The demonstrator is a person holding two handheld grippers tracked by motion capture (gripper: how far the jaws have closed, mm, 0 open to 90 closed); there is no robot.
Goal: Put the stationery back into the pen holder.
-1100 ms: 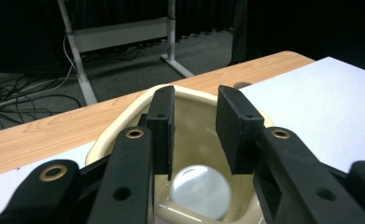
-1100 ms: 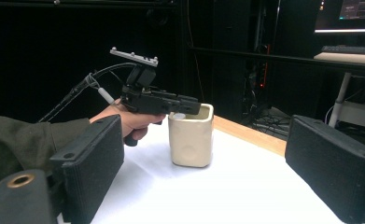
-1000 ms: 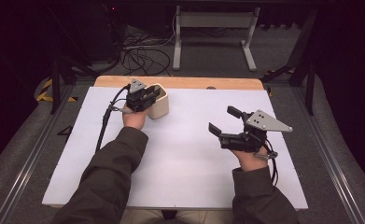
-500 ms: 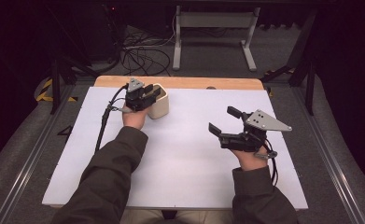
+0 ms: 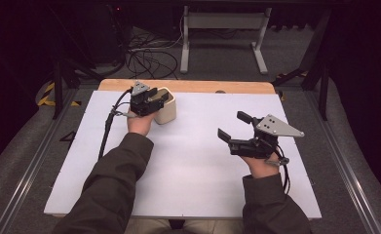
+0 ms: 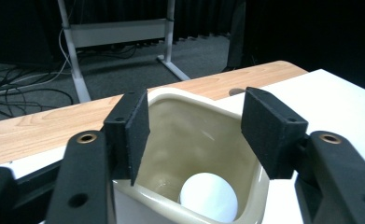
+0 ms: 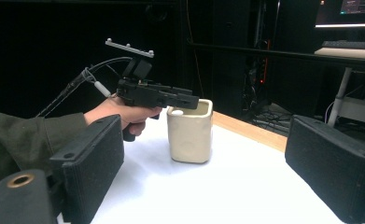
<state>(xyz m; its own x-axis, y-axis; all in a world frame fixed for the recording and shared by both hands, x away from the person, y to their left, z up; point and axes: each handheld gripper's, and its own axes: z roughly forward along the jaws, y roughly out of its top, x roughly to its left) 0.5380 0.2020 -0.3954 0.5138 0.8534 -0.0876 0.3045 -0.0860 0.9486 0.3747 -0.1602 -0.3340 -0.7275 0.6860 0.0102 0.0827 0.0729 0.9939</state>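
Cup (image 5: 166, 106) — cream, squarish, upright — stands near the far left of my white table (image 5: 193, 161), just before the wooden edge strip (image 5: 188, 86). A white ball (image 6: 209, 196) lies at its bottom. My left gripper (image 5: 155, 99) hovers over the rim, jaws apart and holding nothing. My right gripper (image 5: 234, 126) hangs above the table's right side, well apart from the cup — jaws wide, empty, aimed toward it.
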